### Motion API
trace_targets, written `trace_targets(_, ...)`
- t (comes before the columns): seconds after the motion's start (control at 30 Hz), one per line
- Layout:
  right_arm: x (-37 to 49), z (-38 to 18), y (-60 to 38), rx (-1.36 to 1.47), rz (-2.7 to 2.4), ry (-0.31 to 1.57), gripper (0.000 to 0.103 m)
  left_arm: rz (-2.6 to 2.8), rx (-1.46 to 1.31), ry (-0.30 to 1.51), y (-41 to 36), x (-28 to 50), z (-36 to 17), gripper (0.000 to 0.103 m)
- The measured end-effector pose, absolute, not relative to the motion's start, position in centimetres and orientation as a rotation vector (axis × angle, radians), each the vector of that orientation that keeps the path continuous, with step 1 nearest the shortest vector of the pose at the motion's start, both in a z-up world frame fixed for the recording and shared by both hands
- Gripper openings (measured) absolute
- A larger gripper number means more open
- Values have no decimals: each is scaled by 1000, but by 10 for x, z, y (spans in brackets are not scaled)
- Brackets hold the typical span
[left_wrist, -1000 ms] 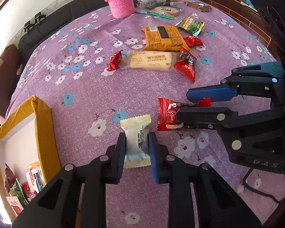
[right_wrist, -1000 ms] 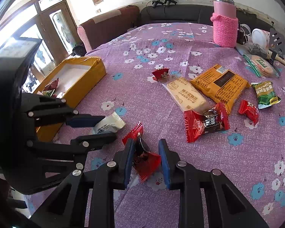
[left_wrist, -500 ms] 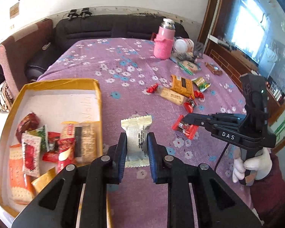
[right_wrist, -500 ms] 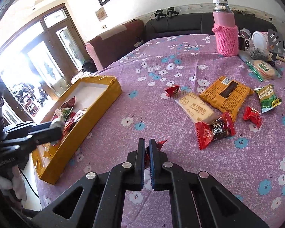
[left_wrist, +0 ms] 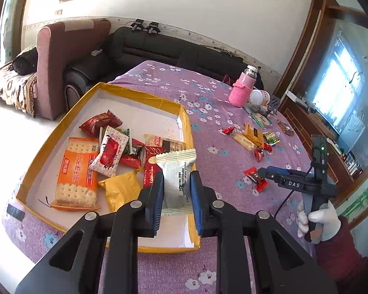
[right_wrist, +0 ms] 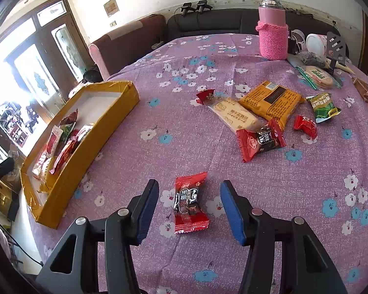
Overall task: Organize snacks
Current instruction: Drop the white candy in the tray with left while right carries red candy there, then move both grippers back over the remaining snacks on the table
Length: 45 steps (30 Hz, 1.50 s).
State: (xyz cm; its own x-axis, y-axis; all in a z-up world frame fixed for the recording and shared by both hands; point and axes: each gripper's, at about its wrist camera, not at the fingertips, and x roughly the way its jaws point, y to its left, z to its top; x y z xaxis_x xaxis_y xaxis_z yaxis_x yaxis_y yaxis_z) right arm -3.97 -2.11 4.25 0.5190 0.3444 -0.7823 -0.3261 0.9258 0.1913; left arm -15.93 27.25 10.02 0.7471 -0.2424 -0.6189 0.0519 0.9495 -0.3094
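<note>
Left gripper [left_wrist: 176, 191] is clamped tight on a white snack packet [left_wrist: 176, 176], blue pads pressing both its sides, and it hangs over the near right part of the yellow cardboard box [left_wrist: 135, 94]. Right gripper [right_wrist: 189, 210] has jaws that have just been opening, now standing apart with a red-and-black candy [right_wrist: 189, 202] lying flat on the purple floral tablecloth [right_wrist: 159, 112] between them, neither pad touching it. Inside the box, left of the white packet, sit an orange cracker pack [left_wrist: 77, 171], a white-and-red wrapper [left_wrist: 110, 155], a gold pouch [left_wrist: 121, 189] and several red wrappers. Away from the box, across the cloth, a loose cluster waits: a long biscuit pack [right_wrist: 235, 117], an orange-brown biscuit bag [right_wrist: 272, 103] touching it, a red-and-black wrapped snack [right_wrist: 260, 142] at its near end, a small red candy [right_wrist: 305, 126] and a green packet [right_wrist: 323, 107]. Farther from the box stands a pink flask in a knitted sleeve [right_wrist: 273, 29]. From the left camera, a white-gloved hand [left_wrist: 319, 220] grips the right tool's handle.
</note>
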Motion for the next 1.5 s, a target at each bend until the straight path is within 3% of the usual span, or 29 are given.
trace_targets(0.1, -36, 33, -13, 0, 388, 969, 54, -125, -303, 718, 284, -160, 91, 19)
trace_targets(0.2, -34, 24, -6, -14, 364, 1005, 22, -82, -323, 730, 296, -162, 81, 19)
trace_targets(0.6, -37, 84, 77, 13, 580, 929, 20, 31, -387, 807, 340, -134, 52, 19)
trace_targets(0.87, -22, 69, 207, -113, 733, 1019, 20, 24, -378, 866, 340, -93, 44, 21)
trace_targets(1.0, 6, 50, 237, -134, 698, 1053, 20, 21, -387, 833, 344, -104, 48, 37)
trace_targets(1.27, 35, 51, 246, -141, 646, 1006, 25, 50, -404, 724, 352, -145, 67, 39)
trace_targets(1.33, 27, 64, 234, -103, 655, 959, 37, 50, -404, 693, 350, -152, 75, 44)
trace_targets(1.43, 10, 81, 211, -61, 661, 902, 45, 81, -389, 639, 343, -163, 89, 64)
trace_targets(1.5, 0, 88, 191, -37, 663, 882, 47, 91, -382, 607, 335, -169, 97, 84)
